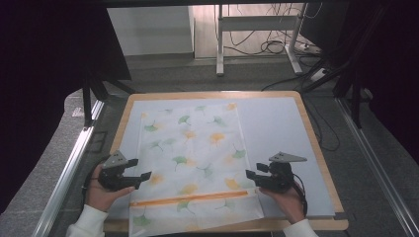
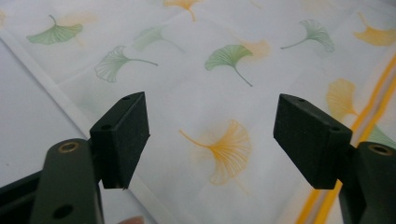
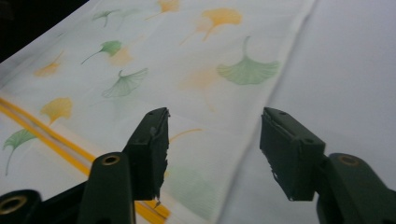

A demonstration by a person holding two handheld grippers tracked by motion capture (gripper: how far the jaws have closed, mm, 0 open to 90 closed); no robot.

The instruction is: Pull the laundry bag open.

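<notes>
My left tongs [image 1: 140,169] hover with jaws spread wide and nothing between them, just above the left edge of the cloth [image 1: 190,148]. The cloth, a thin white sheet printed with ginkgo leaves and an orange stripe [image 1: 190,198], lies flat on the table [image 1: 316,143], its near hem hanging over the front edge. I judge it light, limp and easily dragged or wrinkled, so I'd pinch the hems or corners, both sides together. My right tongs [image 1: 253,173] are also open and empty, over the cloth's right edge.
</notes>
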